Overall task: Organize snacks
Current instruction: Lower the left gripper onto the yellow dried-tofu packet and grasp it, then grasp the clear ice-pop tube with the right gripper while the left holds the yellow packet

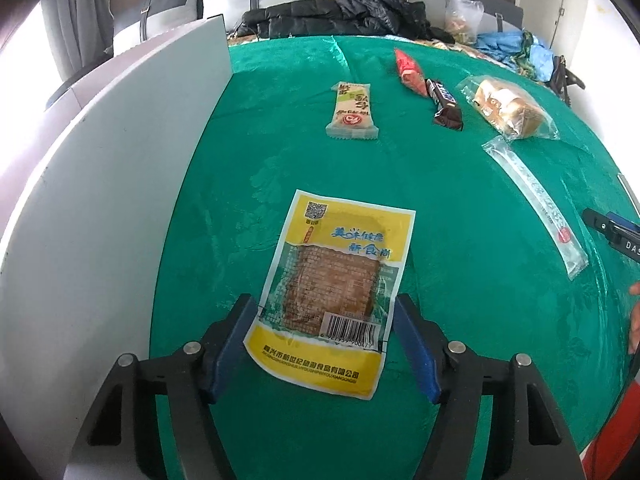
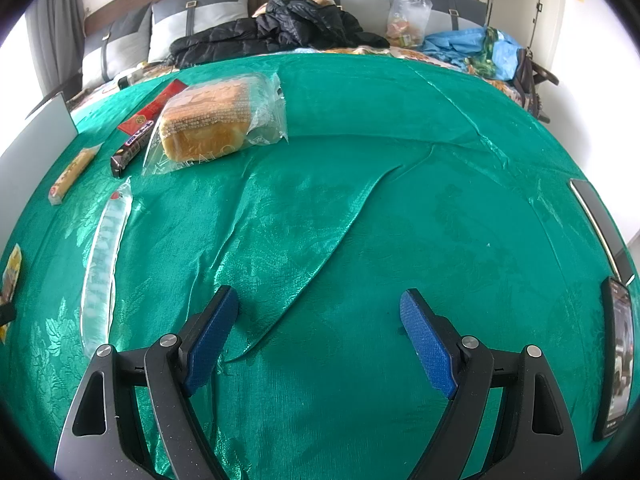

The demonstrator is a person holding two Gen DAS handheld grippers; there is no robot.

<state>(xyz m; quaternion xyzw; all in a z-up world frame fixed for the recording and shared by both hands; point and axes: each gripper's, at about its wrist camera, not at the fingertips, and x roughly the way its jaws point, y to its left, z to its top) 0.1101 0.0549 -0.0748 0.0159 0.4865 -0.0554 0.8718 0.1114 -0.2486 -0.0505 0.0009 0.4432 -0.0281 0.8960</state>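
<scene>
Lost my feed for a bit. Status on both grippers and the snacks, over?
Left gripper astride yellow packet, jaws not pressing. Right gripper open, empty, over green cloth. Nothing in the way.

Six wrapped snacks lie on the green cloth: one yellow tofu packet, one pale bar, one red packet, one dark chocolate bar, one bagged bread loaf, one long clear stick pack. Two phones lie at the right edge.
</scene>
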